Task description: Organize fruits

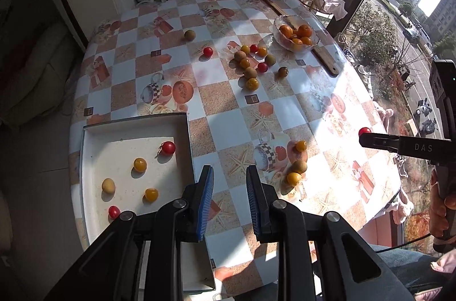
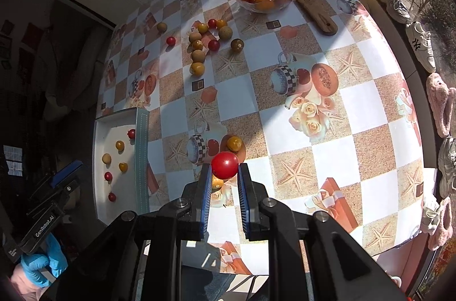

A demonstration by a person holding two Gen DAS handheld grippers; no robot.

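I am holding a red cherry tomato (image 2: 225,165) in the jaws of my right gripper (image 2: 225,172). The blue pads are pressing on its two sides near the tips, so the fruit is riding clear of the surface (image 2: 336,113) rather than resting on it. I am gripping at the tips because the fruit is small and round; a deeper grip would hide it from the wrist view.

My left gripper (image 1: 229,181) is carrying nothing. Its jaws are drawn nearly together with only a narrow gap between the pads, and the checked cloth is showing through that gap. It is hanging just beside the right wall of the white tray (image 1: 188,147), which keeps it out of the right gripper's way.

The tray is serving as the collection point. It is already containing several small red and yellow fruits, lying well apart from one another, so free floor remains for the tomato I am holding.

A loose cluster of fruits (image 1: 250,64) is lying near the middle of the surface, and a glass bowl (image 2: 242,1) of oranges is standing beyond it. Directly below my right jaws, a yellow fruit (image 2: 234,142) is sitting; a second one appears to be partly hidden behind the left pad, though the view there is poor.

I judge the next step to be carrying the tomato left, over the tray wall, before releasing it.
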